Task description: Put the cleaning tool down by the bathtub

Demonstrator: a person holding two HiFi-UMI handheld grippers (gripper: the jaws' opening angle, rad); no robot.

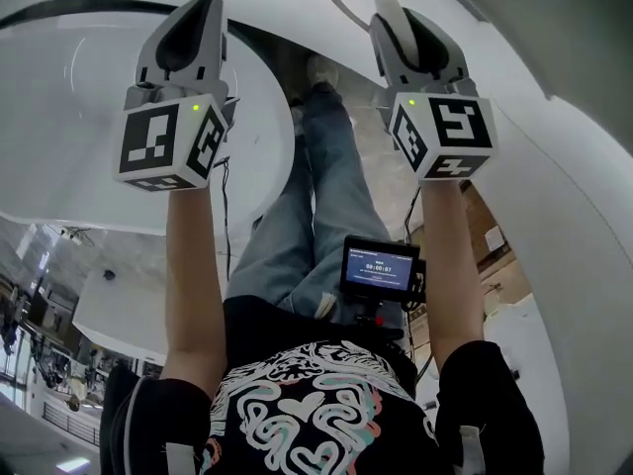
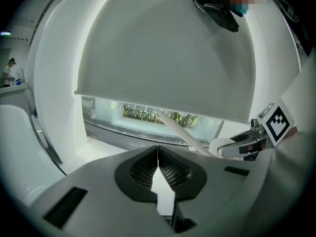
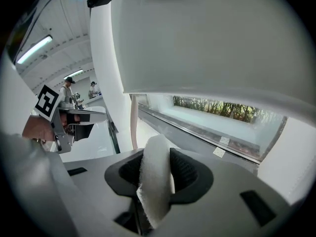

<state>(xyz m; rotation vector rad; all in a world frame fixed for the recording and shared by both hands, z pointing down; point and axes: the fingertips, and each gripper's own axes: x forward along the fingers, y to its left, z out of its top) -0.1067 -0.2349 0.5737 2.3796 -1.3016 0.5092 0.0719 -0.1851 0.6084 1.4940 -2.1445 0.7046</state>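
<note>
My right gripper [image 3: 155, 154] is shut on the cleaning tool's white fuzzy pad [image 3: 154, 181], which stands upright between the jaws. The tool's thin white handle [image 3: 133, 122] rises behind the pad. In the left gripper view that handle [image 2: 177, 128] slants up from the right gripper [image 2: 237, 146]. My left gripper [image 2: 158, 152] is shut, its tips touching with nothing between them. In the head view both grippers are held out in front, left [image 1: 198, 8] and right [image 1: 396, 13]. The white bathtub [image 1: 79, 117] lies under and left of the left gripper.
Ahead is a window with a lowered grey roller blind [image 2: 163, 58], a sill and greenery [image 3: 222, 107] below it. A white curved wall [image 1: 564, 166] runs on the right. The person's jeans legs [image 1: 316, 196] stand between tub and wall. People [image 3: 66, 95] stand far back.
</note>
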